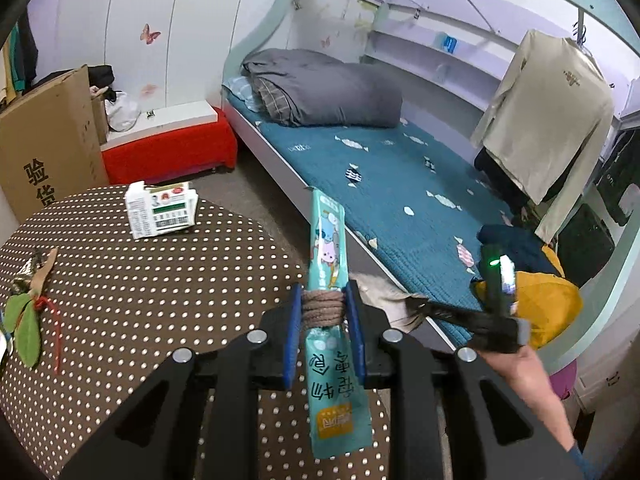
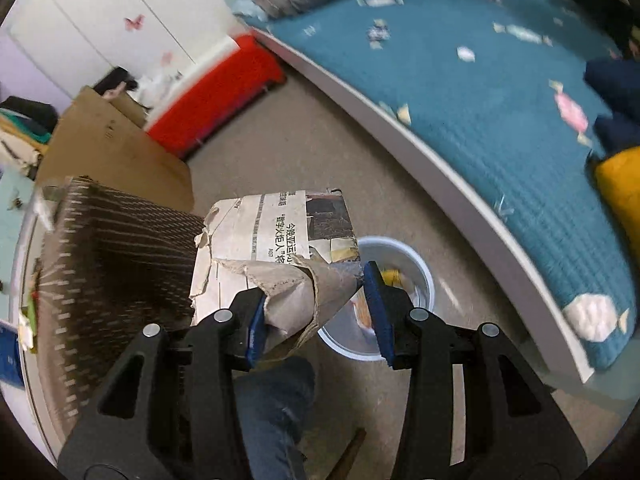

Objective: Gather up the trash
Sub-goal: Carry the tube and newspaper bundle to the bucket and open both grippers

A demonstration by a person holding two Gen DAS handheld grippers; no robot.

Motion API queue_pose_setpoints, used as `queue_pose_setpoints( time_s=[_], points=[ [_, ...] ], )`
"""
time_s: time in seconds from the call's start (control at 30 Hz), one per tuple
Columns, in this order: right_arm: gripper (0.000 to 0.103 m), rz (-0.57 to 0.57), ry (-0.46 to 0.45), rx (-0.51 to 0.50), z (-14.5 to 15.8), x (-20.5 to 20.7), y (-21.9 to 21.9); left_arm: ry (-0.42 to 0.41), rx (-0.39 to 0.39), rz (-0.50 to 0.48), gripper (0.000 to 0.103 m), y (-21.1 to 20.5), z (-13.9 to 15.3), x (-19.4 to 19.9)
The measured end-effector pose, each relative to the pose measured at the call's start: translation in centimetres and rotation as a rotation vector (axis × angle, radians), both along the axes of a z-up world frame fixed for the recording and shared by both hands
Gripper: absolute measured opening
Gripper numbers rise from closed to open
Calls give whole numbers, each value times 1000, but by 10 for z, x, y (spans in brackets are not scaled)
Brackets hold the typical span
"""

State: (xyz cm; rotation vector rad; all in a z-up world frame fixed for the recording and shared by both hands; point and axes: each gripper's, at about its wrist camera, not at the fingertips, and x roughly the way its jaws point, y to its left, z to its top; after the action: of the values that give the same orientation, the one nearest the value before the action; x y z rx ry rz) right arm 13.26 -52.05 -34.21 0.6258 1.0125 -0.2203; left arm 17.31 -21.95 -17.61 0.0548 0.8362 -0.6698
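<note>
A: Left gripper (image 1: 324,312)?
B: Clamped on the teal wrapper (image 1: 328,280), above the dotted counter (image 1: 140,300).
A: Right gripper (image 2: 316,300)?
B: Fingers spread wide, newspaper (image 2: 280,248) loosely between, above the white bin (image 2: 416,272), unseen in the left view.

Left gripper (image 1: 324,312): black body, blue pads (image 1: 295,332). Jaws drawn narrow and clamped from both sides on a teal packet (image 1: 328,248) at its cord-wound waist; packet is held upright.

Right gripper (image 2: 314,312): black body, blue pads (image 2: 376,312). Jaws spread wide; torn newspaper (image 2: 280,240) is seen against the left pad only, the right pad standing apart from it. In the left wrist view, the right gripper is carried by a bare forearm (image 1: 532,392).
</note>
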Motion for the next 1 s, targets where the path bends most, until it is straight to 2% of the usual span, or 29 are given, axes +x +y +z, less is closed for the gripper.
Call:
queue_pose_setpoints(
  time_s=[0.07,0.2,0.3,0.47,0.67,0.77,0.83,0.9,0.93,1.0],
  points=[
    [51,-12,33,20,-18,9,-5,7,8,-8,21,-8,-3,6],
    [72,-28,64,83,-49,21,-12,19,19,-32,21,-28,-8,17],
    [73,-50,66,105,-56,22,-18,29,29,-62,21,-47,-12,23],
    [77,-98,15,120,-43,7,-31,61,45,-130,21,-85,-25,30],
    [85,-169,-80,102,-7,-18,-55,139,67,-206,21,-127,-51,42],
    [88,-186,-131,85,14,-27,-63,164,110,-235,22,-147,-65,45],
    [92,-193,-151,74,22,-31,-65,178,144,-252,36,-158,-75,47],
    [93,-196,-175,69,31,-34,-67,148,180,-228,84,-163,-79,49],
    [95,-193,-187,67,35,-36,-67,131,187,-212,89,-163,-79,49],
    [97,-188,-202,59,42,-37,-63,115,193,-189,90,-162,-77,49]
  ],
)
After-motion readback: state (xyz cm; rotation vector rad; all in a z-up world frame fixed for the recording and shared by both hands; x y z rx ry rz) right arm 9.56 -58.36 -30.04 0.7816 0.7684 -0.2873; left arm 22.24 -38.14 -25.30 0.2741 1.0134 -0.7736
